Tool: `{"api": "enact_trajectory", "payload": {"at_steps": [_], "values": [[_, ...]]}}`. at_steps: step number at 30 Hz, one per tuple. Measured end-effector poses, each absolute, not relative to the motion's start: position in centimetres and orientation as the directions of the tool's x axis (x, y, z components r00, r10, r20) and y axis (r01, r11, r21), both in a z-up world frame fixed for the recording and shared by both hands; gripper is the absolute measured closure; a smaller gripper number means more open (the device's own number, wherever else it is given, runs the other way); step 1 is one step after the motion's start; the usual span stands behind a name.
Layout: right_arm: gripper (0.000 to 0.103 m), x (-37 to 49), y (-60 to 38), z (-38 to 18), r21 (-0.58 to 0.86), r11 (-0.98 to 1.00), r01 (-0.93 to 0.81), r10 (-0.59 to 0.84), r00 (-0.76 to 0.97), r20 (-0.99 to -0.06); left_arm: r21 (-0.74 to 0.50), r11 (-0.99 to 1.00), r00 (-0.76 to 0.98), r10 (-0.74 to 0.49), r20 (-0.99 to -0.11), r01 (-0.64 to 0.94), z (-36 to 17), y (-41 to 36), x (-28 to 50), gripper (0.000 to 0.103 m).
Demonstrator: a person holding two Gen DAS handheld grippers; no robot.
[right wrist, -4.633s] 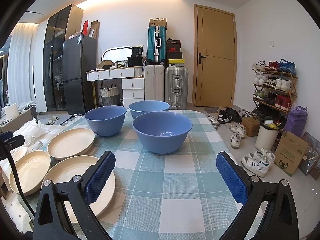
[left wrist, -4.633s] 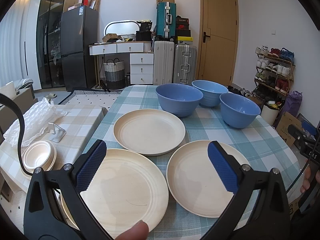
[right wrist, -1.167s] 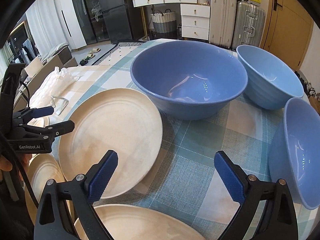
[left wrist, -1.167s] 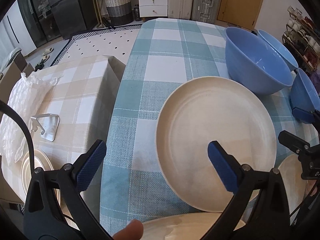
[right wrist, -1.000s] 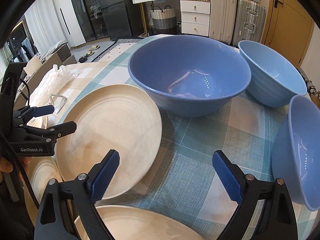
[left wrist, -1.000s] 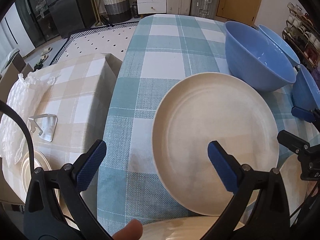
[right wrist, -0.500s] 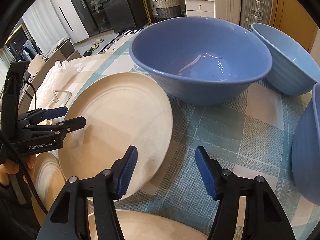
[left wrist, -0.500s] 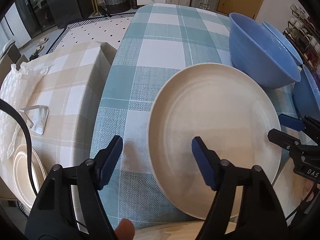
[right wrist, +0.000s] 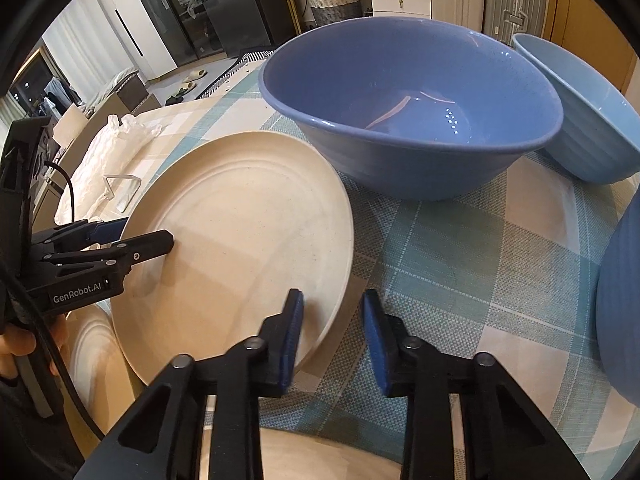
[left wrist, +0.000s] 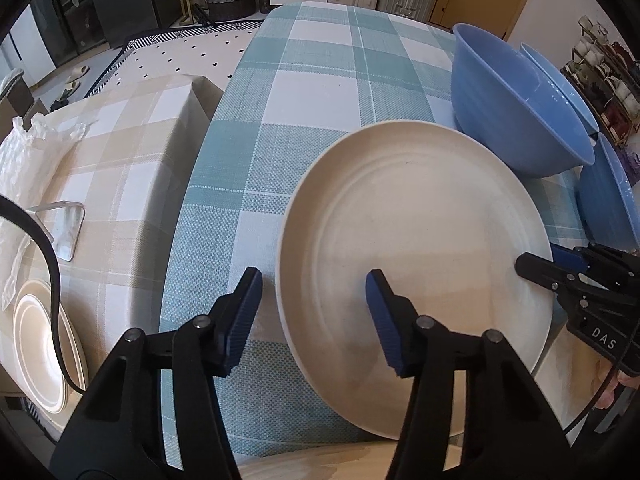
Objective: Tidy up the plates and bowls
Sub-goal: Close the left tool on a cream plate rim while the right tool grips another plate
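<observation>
A matt cream plate (left wrist: pixel 420 240) lies on coarse woven checked cloth (left wrist: pixel 312 92) beside a glossy blue bowl (right wrist: pixel 408 120).

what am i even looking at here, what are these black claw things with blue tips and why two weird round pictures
Those claws are hand-held grippers: a person holds one in each hand, and a fisheye camera on each looks forward along its two blue-padded fingers, hence the round, bent pictures.

One picture is from the left gripper, the other from the right gripper; each also shows the other gripper at its edge.

On the teal checked tablecloth lie a cream plate, parts of more cream plates nearer the cameras, and three blue bowls, the biggest in view being this blue bowl.

Both grippers straddle opposite edges of the cream plate with the jaws partly open. Nothing is clamped yet.
</observation>
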State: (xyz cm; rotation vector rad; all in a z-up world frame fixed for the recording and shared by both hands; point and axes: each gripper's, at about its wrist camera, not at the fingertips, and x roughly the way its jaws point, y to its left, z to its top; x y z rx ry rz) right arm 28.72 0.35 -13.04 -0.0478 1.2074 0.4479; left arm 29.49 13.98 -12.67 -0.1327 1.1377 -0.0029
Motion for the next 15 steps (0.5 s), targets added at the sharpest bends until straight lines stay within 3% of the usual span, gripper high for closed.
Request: {"api": "enact_trajectory", "payload": {"at_steps": [2,6,9,15], "values": [[0.084,28.6,0.7,-13.1,0.211,0.908,-0.363,0.320,0.273,-0.907,-0.118,0.992,0.430,-0.088,-0.899,-0.043,-12.5,13.8,29.4,0.068],[0.085,28.6,1.0,-13.0,0.193,0.912,-0.362,0.304,0.283,-0.910,-0.095,0.995,0.437,-0.067,-0.897,-0.042,-12.4,13.6,29.2,0.071],[0.087,28.6,1.0,-12.9,0.204,0.915,-0.347,0.311,0.289,-0.905,-0.093,0.994,0.440,-0.058,-0.896,-0.059,-12.3,13.9,29.0,0.081],[0.087,28.1,0.7,-12.2,0.195,0.916,-0.352,0.312,0.314,-0.897,-0.083,0.995,0.455,-0.046,-0.889,-0.063,-11.9,14.1,28.4,0.083]]}}
